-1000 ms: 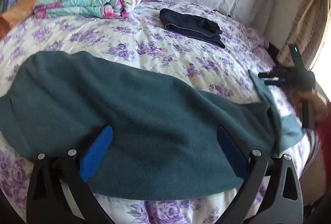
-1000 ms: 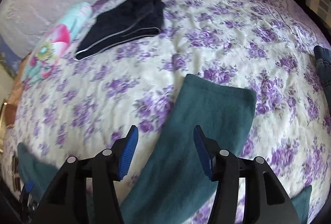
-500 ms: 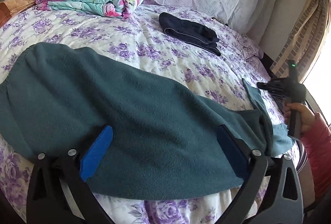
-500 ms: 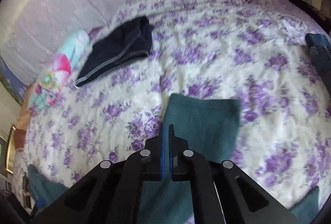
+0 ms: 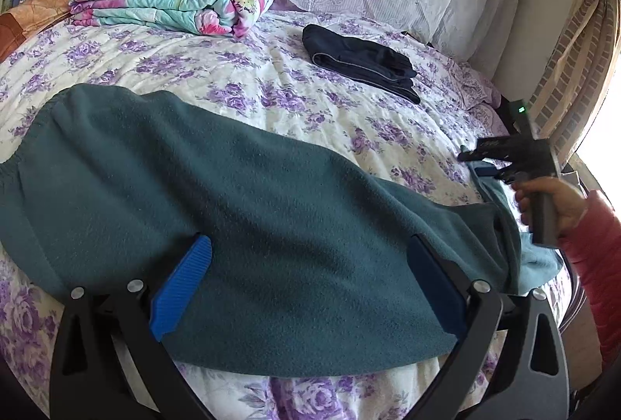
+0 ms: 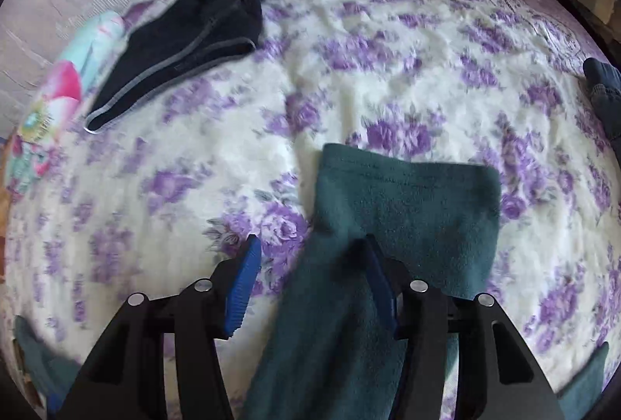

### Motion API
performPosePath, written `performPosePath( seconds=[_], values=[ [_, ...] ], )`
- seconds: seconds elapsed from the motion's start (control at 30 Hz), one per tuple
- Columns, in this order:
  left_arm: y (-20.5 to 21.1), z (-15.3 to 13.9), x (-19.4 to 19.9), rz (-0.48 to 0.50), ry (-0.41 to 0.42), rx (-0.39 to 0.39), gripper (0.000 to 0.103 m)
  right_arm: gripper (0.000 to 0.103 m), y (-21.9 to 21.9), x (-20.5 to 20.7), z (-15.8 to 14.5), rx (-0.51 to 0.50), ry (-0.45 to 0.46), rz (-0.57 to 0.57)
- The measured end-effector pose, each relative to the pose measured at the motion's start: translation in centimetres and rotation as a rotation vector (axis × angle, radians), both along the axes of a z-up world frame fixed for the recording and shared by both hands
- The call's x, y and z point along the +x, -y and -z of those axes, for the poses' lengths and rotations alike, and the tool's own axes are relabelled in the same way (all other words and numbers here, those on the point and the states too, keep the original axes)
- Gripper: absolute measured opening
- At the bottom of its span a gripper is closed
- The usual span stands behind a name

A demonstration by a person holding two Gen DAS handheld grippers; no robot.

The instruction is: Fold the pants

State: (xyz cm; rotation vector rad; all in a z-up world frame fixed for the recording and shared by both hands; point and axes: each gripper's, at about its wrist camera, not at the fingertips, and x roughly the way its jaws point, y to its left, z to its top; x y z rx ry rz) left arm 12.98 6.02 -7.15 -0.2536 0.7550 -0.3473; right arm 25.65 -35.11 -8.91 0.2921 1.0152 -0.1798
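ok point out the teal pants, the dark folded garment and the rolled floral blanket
teal pants [image 5: 271, 226], left wrist view, middle of the fleece spread on the bed
dark folded garment [image 5: 361, 59], left wrist view, its top layer
rolled floral blanket [image 5: 174, 4], left wrist view, turquoise upper fold

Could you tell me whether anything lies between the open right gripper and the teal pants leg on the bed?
Nothing visible does. The right gripper is open directly over the teal pants, with the dark folded garment lying well away on the bedspread.
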Motion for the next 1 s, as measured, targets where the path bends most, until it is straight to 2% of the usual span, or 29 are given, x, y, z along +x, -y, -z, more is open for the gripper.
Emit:
performPosePath(
  seconds=[0.03,0.1,0.13,0.23,0.3,0.43,0.5,0.6,0.7,0.77,0.83,0.93,1.0],
  values=[
    [-0.2,0.0,0.0,0.003,0.000,-0.009,0.098,0.029,-0.2,-0.3,-0.2,-0.032,0.033,-0.010],
    [-0.3,0.0,0.0,0.006,0.001,-0.024,0.098,0.004,0.6,-1.3,-0.8,0.028,0.077,-0.024],
    [-0.4,0.0,0.0,0.007,0.000,-0.032,0.098,0.003,1.7,-2.5,-1.5,0.088,0.124,-0.016],
    [-0.6,0.0,-0.1,0.009,0.002,-0.059,0.098,0.003,4.3,-5.7,-3.8,0.140,0.217,-0.009],
    [-0.8,0.0,-0.1,0.009,0.002,-0.071,0.098,0.003,6.8,-9.3,-5.6,0.221,0.302,0.001],
    [-0.7,0.0,-0.3,0.009,0.005,-0.077,0.098,0.003,12.3,-19.7,-7.5,0.359,0.500,0.066],
    [-0.8,0.0,-0.2,0.009,0.006,-0.077,0.098,0.003,15.3,-25.8,-5.9,0.428,0.568,0.137],
    [-0.8,0.0,-0.3,0.007,0.006,-0.082,0.098,0.004,17.6,-31.5,-1.4,0.516,0.572,0.225],
    [-0.7,0.0,-0.3,0.004,0.006,-0.074,0.098,0.007,18.2,-32.6,2.8,0.541,0.478,0.272],
    [-0.5,0.0,-0.4,0.001,0.007,-0.055,0.098,0.010,18.2,-32.7,3.2,0.578,0.500,0.280],
    [-0.3,0.0,-0.6,-0.004,0.013,-0.042,0.098,0.044,18.1,-32.9,2.9,0.622,0.541,0.266],
    [-0.4,0.0,-0.7,-0.009,0.019,-0.048,0.098,0.049,17.5,-33.0,2.2,0.578,0.551,0.271],
    [-0.6,0.0,-0.7,-0.008,0.017,-0.060,0.098,0.049,17.8,-33.2,2.3,0.585,0.559,0.285]
  ],
)
